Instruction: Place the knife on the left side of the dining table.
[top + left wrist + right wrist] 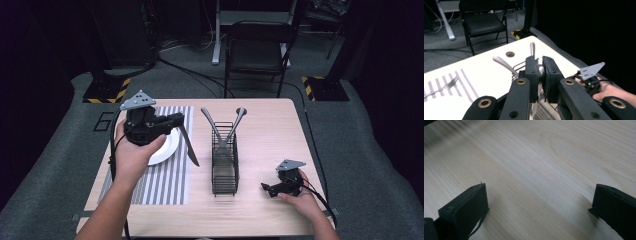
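Table (270,125) of pale wood grain carries everything here, with a round cable hole (241,109) near its far edge. On its left part lies a grey-and-white striped rectangular placemat (170,185), and a round white plate (167,147) rests on the mat's far half. In the left gripper view a silver metal fork (447,85) lies on the stripes at the picture's left edge. Near the middle of the table stands a black wire-mesh cutlery basket (224,167), upright, with two silver utensil handles (215,125) leaning out of its far end and crossing each other. The left gripper (176,121), black with a grey three-cornered plate on top, is held in the person's left hand (135,155) above the plate and the mat. Its jaws are closed on a silver table knife (188,146): in the high view the blade hangs down and to the right from the jaws, over the mat's right edge, just left of the basket and apart from it; in the left gripper view the knife's rounded metal end is pinched between the two black pads (532,75). The right gripper (272,189), smaller in the high view, rests low by the table's near right corner in the right hand (300,200), well apart from the basket. Its jaws stand wide open over bare wood, with nothing between them.
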The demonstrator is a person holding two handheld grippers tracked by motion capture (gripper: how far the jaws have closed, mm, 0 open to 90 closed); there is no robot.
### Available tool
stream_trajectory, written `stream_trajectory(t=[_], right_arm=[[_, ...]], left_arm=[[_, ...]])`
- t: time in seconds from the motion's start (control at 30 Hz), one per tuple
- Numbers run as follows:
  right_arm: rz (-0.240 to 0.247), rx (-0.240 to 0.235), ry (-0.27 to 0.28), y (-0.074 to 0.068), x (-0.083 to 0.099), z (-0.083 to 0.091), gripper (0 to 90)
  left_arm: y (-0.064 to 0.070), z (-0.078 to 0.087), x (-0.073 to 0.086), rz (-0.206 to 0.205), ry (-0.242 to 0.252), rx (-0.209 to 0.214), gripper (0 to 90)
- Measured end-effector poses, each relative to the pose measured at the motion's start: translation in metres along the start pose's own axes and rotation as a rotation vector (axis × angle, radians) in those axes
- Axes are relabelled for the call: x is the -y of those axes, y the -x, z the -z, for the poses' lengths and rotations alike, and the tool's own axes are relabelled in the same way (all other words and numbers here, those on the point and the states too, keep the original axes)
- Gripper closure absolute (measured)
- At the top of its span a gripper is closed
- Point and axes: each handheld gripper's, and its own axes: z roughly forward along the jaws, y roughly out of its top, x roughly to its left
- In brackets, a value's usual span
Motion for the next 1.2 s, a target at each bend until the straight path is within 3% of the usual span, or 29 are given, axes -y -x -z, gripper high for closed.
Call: stream_trajectory(t=[0.73,1.2], right_arm=[[-0.001,0.000,0.001,0.000,0.000,0.000,0.0],[-0.002,0.000,0.001,0.000,0.000,0.000,0.0]], left_arm=[[-0.043,-0.016,0.053,0.098,-0.053,-0.093,83.7],[-0.062,-0.021,0.073,0.153,-0.066,-0.129,83.6]])
